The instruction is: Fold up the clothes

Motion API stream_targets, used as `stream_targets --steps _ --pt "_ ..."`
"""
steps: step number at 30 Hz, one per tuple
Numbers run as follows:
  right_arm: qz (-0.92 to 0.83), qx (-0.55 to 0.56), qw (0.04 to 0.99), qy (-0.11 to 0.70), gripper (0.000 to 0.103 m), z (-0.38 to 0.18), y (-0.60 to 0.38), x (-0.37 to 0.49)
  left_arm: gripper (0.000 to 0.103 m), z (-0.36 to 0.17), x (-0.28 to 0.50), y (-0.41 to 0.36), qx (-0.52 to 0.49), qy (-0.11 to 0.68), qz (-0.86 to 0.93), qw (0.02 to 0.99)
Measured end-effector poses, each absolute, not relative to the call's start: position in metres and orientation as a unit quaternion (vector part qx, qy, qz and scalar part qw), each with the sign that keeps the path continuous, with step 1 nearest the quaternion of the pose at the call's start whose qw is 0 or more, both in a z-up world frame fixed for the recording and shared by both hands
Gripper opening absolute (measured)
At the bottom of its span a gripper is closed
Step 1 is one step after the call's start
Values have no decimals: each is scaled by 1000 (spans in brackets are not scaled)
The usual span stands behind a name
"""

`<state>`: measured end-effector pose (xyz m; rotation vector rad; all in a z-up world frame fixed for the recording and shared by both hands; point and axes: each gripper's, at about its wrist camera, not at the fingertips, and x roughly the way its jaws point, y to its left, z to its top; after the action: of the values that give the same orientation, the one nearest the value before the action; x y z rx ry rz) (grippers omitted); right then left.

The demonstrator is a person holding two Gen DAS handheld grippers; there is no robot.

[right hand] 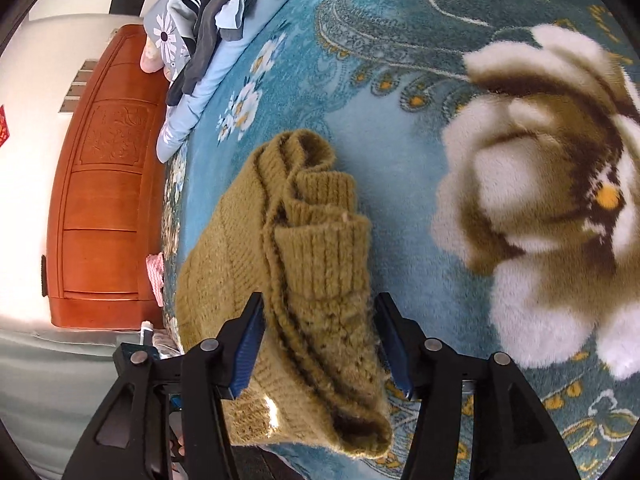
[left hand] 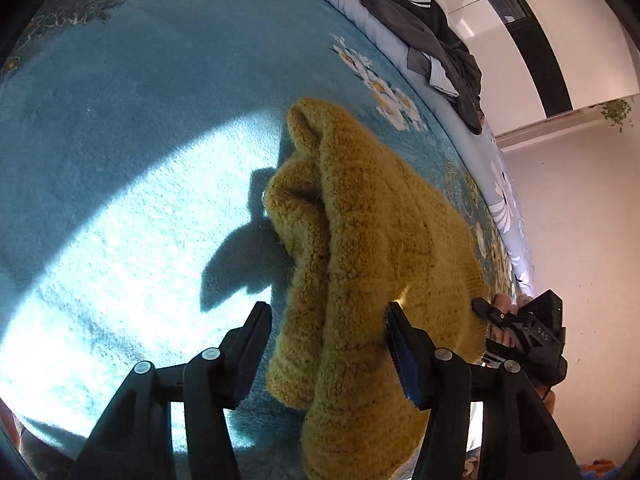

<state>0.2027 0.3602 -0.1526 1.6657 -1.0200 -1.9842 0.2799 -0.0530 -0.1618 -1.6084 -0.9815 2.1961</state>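
Mustard sweater (left hand: 352,248) lies bunched on blue floral blanket (left hand: 140,120), near end cut off. Left gripper (left hand: 326,316) and right gripper (right hand: 320,308) both spread wide, straddling knit; grip indeterminate. "DAS" partly legible on right gripper.

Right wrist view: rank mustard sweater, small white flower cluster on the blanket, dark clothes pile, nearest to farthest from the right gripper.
1. mustard sweater, lying between the right gripper fingers.
2. small white flower cluster, ahead and left on the blue blanket.
3. dark clothes pile, far upper left at the blanket's edge.
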Motion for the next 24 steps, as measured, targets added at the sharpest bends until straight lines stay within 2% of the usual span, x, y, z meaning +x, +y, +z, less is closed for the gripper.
stream_targets --steps 5,11,15,16,20,24 --pt "-711 592 165 -342 57 -141 372 224 62 -157 301 -47 -577 -343 728 140" --pt "-699 589 130 -383 59 -148 400 267 63 -179 323 -28 -618 -384 672 141" --pt "-689 588 129 -404 59 -157 399 285 61 -163 328 -20 -611 -361 690 146" --pt "-687 587 133 -408 59 -158 397 287 58 -158 328 -18 -606 -358 694 150" --pt "-683 578 167 -414 59 -154 382 290 26 -136 327 -11 -595 -329 717 151" --pt "-678 562 203 -427 59 -147 368 295 20 -110 316 -7 -576 -334 726 170"
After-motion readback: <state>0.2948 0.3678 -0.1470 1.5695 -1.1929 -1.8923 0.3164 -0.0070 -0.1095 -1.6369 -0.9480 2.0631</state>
